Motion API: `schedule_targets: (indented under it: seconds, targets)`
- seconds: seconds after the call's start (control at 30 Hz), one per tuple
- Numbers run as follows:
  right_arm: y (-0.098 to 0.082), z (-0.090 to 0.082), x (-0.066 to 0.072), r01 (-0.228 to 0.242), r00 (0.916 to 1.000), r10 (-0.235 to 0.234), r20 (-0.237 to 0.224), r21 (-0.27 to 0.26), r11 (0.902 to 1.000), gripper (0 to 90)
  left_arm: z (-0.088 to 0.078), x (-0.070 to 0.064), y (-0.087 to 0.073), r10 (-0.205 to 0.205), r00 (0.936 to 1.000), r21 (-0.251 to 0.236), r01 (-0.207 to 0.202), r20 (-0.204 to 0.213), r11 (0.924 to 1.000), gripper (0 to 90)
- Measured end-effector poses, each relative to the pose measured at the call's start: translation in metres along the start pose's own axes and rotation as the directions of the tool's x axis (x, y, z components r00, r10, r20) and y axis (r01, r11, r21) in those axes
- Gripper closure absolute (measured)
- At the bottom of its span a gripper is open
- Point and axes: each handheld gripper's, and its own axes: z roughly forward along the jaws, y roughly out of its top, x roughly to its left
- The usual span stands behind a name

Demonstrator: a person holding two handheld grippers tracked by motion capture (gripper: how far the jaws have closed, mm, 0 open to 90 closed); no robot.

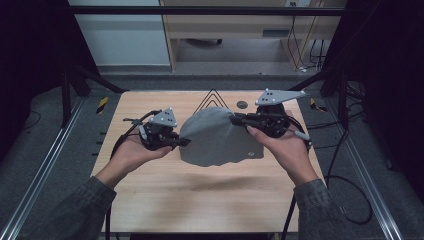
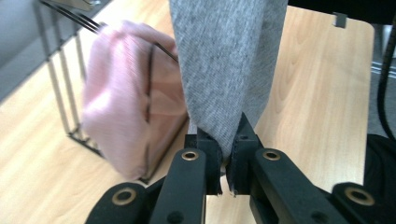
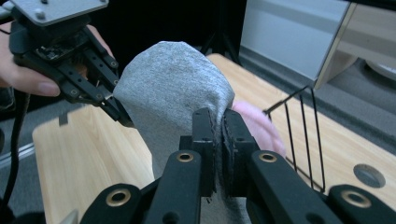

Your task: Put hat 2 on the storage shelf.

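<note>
A grey cloth [image 1: 215, 137] hangs stretched between both grippers above the wooden table [image 1: 200, 200], its lower edge draping onto the board. My left gripper [image 1: 184, 142] is shut on the cloth's left edge; in the left gripper view the grey cloth [image 2: 229, 60] rises from between the closed pads of that gripper [image 2: 227, 168]. My right gripper [image 1: 234, 119] is shut on the upper right corner, and its own view has the grey cloth [image 3: 173, 88] pinched in it [image 3: 218, 140], with the left gripper [image 3: 119, 112] gripping the far edge.
A black wire rack [image 1: 212, 97] stands behind the cloth at the table's far edge. Something soft and pink [image 2: 126, 116] is tucked in it, and the pink thing [image 3: 257, 126] peeks out beside the rack's wires [image 3: 303, 135]. A dark round disc [image 1: 242, 104] lies near the rack.
</note>
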Motion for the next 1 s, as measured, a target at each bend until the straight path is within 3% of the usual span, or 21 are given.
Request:
schedule_targets:
  seconds: [0.47,0.73,1.0]
  targets:
    - [0.04,-0.013,-0.014,0.01,0.9997,-0.009,0.024,-0.046,0.9989,85.7,-0.023,0.022,0.046,0.011,0.9986,-0.016,-0.012,-0.052,0.9998,85.7]
    - [0.051,-0.019,-0.022,-0.007,0.9995,0.01,0.031,-0.096,0.9954,85.7,-0.032,0.023,0.06,0.0,0.9972,-0.056,-0.004,-0.074,0.9984,85.6]
    - [0.07,-0.019,-0.026,0.003,0.9958,0.009,0.091,-0.13,0.9915,85.7,-0.049,0.028,0.077,-0.03,0.991,-0.127,0.014,-0.131,0.9918,85.7]
